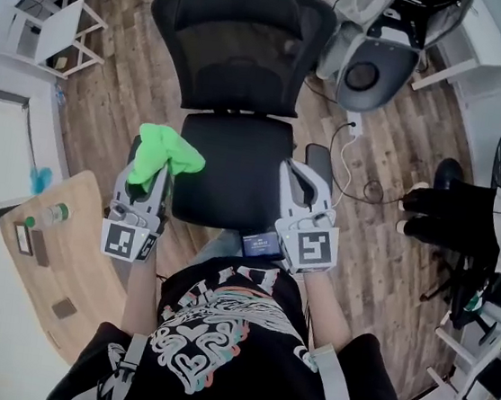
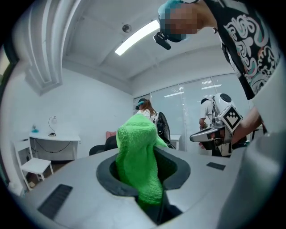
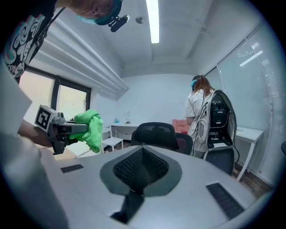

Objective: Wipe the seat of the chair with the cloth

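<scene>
While near seat [image 1: 233,170], left hand-held gripper [image 1: 152,175] pinches cloth [image 1: 168,152]

No word, number or brand can be read anywhere. The left tongs [image 1: 158,163] and the right tongs [image 1: 303,176] each bear only black-and-white square marker patterns — no letters. The print on the person's black shirt [image 1: 216,331] is swirled and illegible.
</scene>
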The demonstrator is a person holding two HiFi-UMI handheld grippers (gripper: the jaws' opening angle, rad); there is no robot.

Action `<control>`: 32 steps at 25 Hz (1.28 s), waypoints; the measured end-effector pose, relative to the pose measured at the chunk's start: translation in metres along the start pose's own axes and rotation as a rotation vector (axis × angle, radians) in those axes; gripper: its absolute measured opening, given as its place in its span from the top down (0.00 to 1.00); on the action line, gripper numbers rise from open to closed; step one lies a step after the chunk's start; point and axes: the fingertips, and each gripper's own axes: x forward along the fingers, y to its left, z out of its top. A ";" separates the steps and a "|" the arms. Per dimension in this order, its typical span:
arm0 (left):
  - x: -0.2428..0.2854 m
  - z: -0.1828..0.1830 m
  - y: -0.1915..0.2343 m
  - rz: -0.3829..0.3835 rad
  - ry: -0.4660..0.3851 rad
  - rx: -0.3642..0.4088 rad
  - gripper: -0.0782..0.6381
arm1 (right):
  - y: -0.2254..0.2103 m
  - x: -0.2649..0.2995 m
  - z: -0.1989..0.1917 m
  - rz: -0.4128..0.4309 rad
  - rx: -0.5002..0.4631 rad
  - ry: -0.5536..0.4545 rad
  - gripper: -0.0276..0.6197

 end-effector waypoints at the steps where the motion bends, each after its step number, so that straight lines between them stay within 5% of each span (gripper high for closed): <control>1: -0.004 0.007 0.000 0.004 -0.004 0.005 0.76 | 0.001 -0.002 0.006 0.003 0.000 -0.006 0.95; 17: -0.043 0.071 -0.011 0.061 -0.113 0.055 0.76 | 0.030 -0.037 0.051 0.097 0.020 -0.135 0.95; 32: -0.045 0.068 -0.006 0.032 -0.103 0.061 0.76 | 0.051 -0.026 0.049 0.146 0.026 -0.111 0.95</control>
